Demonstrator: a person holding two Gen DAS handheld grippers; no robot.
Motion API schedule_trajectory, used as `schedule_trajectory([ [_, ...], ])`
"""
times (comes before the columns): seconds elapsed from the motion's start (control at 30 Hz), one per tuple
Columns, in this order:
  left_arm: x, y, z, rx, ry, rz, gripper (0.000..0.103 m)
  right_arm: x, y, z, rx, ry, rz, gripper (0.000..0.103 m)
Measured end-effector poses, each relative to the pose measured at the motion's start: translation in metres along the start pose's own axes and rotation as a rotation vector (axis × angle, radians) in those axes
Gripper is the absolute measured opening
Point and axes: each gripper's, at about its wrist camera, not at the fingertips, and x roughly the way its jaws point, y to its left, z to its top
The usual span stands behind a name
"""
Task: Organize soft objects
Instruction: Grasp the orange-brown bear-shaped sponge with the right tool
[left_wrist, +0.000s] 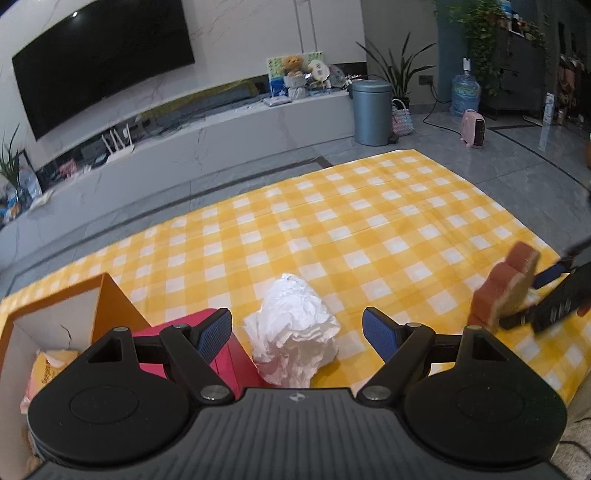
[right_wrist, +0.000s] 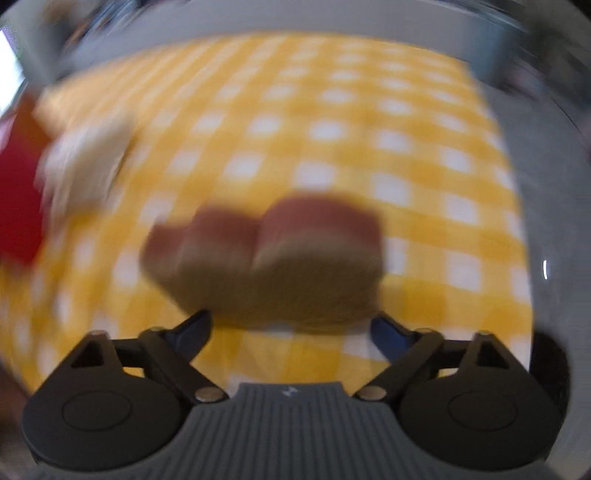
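In the left wrist view, the left claw (left_wrist: 297, 334) sits at the bottom centre with its blue-padded fingers spread wide, gripping nothing; a crumpled white tissue wad (left_wrist: 295, 328) lies on the yellow checked tabletop (left_wrist: 369, 221) directly between and just ahead of them. At lower left an orange-sided cardboard box (left_wrist: 55, 325) stands open, with a red box (left_wrist: 221, 354) just beside it, partly behind the left finger. At the right edge of that frame the right claw (left_wrist: 528, 299) pinches a brown bread-slice sponge (left_wrist: 506, 288), holding it tilted on edge. The right wrist view is heavily blurred: the sponge (right_wrist: 273, 258) fills the centre between the two fingers, with the white wad (right_wrist: 85, 166) smeared at left.
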Motion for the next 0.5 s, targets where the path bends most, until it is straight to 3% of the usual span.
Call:
schedule_trajectory([
  [0.07,-0.001,0.004,0.0,-0.014,-0.002,-0.005,0.094,-0.01,-0.02,-0.007,0.352,-0.04,0.023,0.101],
  [0.1,-0.002,0.005,0.0,-0.021,-0.005,-0.005,0.094,-0.012,-0.024,-0.01,0.466,-0.033,0.021,0.101],
  [0.23,-0.008,0.012,-0.003,-0.037,-0.012,-0.027,0.094,-0.027,-0.002,-0.013,0.511,-0.107,-0.087,0.101],
  [0.4,-0.014,0.019,-0.011,-0.025,-0.022,-0.036,0.094,-0.042,0.027,0.002,0.31,-0.103,-0.135,0.101],
  [0.5,-0.013,0.025,-0.013,-0.037,-0.022,-0.035,0.094,-0.049,0.045,0.006,-0.031,-0.066,-0.175,0.101],
])
